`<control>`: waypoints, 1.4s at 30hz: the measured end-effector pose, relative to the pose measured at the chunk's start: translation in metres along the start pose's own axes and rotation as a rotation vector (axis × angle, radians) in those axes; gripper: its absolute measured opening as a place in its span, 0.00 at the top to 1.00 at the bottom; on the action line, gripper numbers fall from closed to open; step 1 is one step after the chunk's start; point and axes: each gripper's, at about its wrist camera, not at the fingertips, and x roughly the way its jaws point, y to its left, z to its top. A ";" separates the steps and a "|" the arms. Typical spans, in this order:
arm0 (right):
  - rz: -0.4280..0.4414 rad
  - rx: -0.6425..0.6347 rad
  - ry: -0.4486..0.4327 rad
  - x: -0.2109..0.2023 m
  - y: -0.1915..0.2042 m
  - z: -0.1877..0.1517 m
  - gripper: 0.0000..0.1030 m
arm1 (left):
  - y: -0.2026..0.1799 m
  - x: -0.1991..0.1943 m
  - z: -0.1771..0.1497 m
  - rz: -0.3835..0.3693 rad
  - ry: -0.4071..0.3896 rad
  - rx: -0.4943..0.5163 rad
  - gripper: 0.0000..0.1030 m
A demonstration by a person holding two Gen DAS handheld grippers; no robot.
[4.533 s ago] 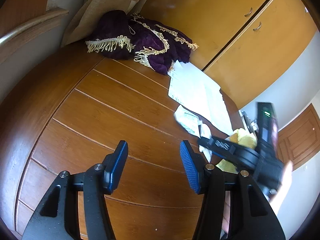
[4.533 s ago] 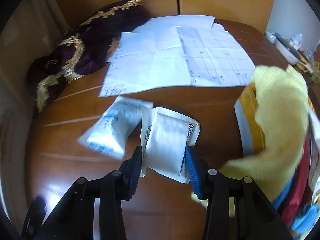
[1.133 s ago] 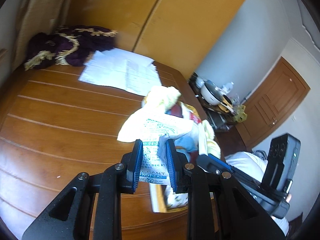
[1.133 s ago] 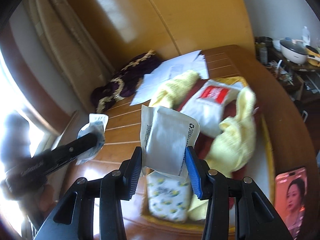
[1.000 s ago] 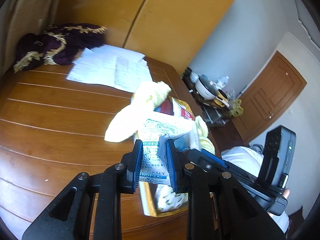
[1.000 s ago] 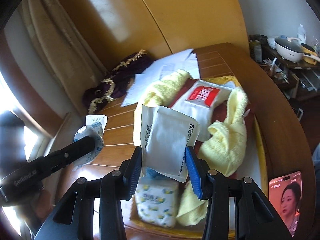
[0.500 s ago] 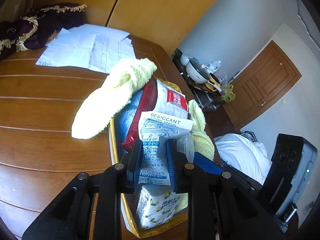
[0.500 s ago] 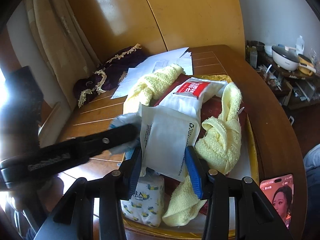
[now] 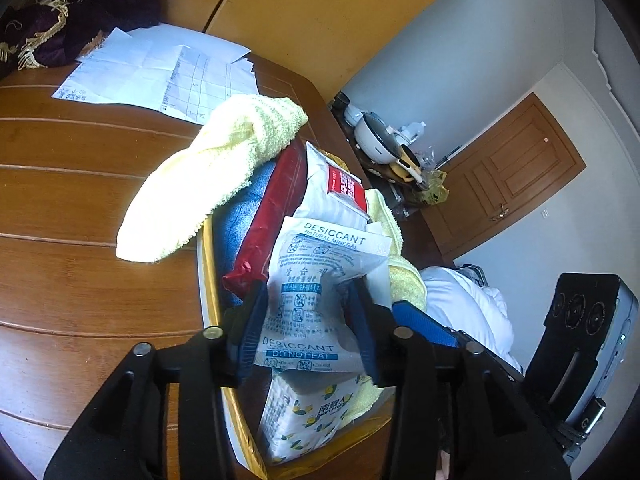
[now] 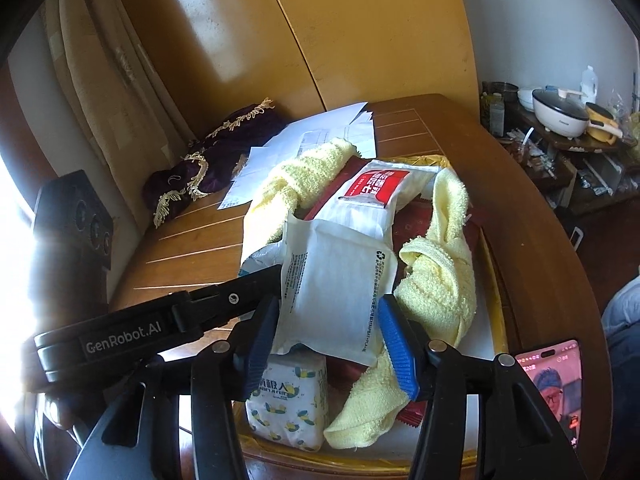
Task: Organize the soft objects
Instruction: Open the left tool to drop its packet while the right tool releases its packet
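Both tongs now over tray [image 10: 494,280] — towels [image 10: 440,276] (yellow) crowd it.

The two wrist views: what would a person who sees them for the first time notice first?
Each pair of tongs is shut on a packet above the heaped gold-rimmed tray: the left tongs hold a desiccant packet, the right tongs a plain white packet. In the tray lie yellow towels, a red-labelled white pack and a lemon-print tissue pack.
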 end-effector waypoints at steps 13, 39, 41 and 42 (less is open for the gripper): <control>-0.004 0.045 -0.041 -0.012 -0.003 0.000 0.37 | 0.026 0.001 -0.009 -0.166 0.041 -0.162 0.36; 0.025 0.073 -0.053 -0.016 0.000 0.002 0.35 | 0.011 -0.045 -0.011 -0.036 -0.137 -0.073 0.31; 0.039 0.073 -0.048 -0.015 0.001 0.002 0.34 | 0.011 -0.056 -0.017 0.016 -0.164 -0.062 0.31; 0.046 0.075 -0.044 -0.014 0.000 0.002 0.34 | 0.010 -0.062 -0.021 0.058 -0.186 -0.057 0.31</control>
